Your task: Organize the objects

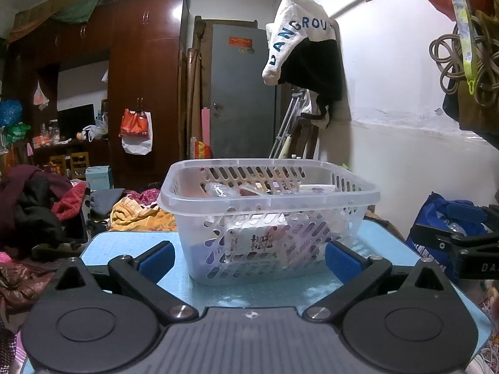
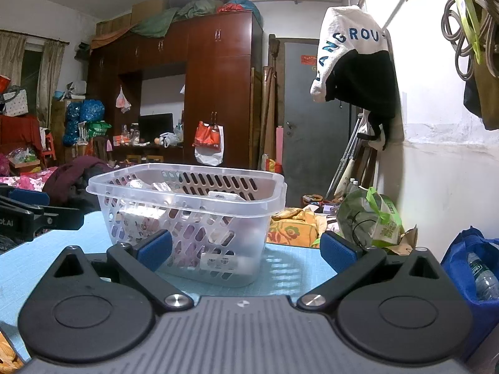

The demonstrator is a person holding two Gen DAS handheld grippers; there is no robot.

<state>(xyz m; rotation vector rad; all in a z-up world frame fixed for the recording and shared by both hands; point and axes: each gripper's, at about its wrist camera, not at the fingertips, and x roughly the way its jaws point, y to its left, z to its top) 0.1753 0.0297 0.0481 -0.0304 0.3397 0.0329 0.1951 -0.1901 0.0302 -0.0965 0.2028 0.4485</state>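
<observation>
A clear plastic basket (image 1: 268, 199) with slotted walls stands on a light blue table (image 1: 131, 243). It holds several packets and small packages. My left gripper (image 1: 248, 258) is open and empty, its blue pads low in front of the basket's near wall. In the right wrist view the basket (image 2: 187, 199) sits ahead and to the left. My right gripper (image 2: 246, 249) is open and empty, near the basket's right corner. The right gripper shows at the left wrist view's right edge (image 1: 467, 243), and the left gripper at the right wrist view's left edge (image 2: 28, 215).
Piled clothes (image 1: 40, 212) lie left of the table. A blue bag with bottles (image 2: 474, 265) and a green bag (image 2: 371, 215) sit on the right by the white wall. A wardrobe (image 1: 140, 78) and a grey door (image 1: 240, 93) stand at the back.
</observation>
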